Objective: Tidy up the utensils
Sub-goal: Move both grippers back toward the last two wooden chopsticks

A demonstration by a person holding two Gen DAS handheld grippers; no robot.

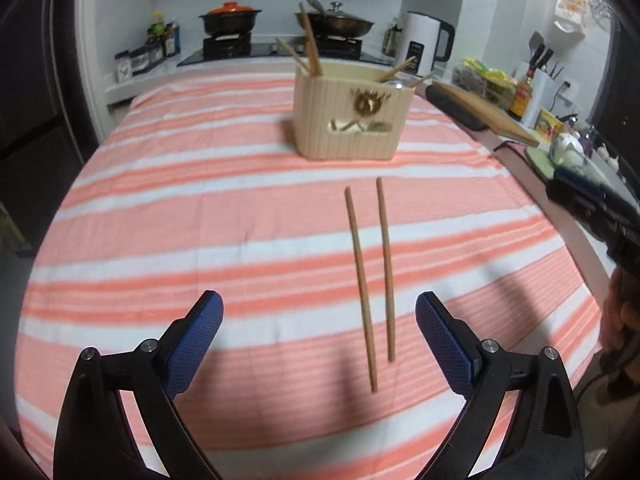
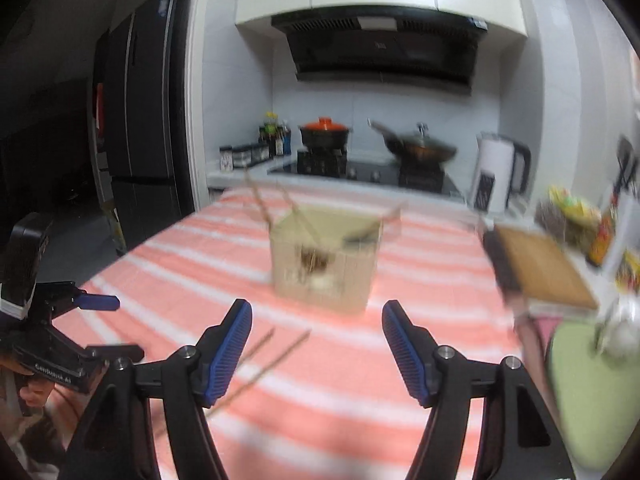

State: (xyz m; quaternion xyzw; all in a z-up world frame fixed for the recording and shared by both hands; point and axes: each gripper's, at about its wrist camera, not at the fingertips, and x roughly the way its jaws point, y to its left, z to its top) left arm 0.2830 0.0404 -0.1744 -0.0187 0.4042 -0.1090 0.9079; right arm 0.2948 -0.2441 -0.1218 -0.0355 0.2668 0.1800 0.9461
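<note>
Two chopsticks [image 1: 370, 280] on tablecloth [image 1: 200, 208], utensil holder [image 1: 352, 116] behind them

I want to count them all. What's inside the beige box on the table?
Wooden chopsticks stick out of the beige box, some leaning left, some right. The walls hide the lower ends, so no full count.

The right wrist view is smeared throughout: the beige holder [image 2: 326, 258] shows no clear pattern, and the utensils standing in it are faint streaks. The two chopsticks [image 2: 264, 360] near the cloth's near edge blur into thin lines, their lower ends hidden behind the right gripper [image 2: 316, 354]. The wooden board [image 2: 548, 270] at the cloth's right edge is doubled by blur. In the left wrist view, the holder's contents sit mostly hidden behind its wall, and a hand [image 1: 618, 316] is cut off by the right edge.
</note>
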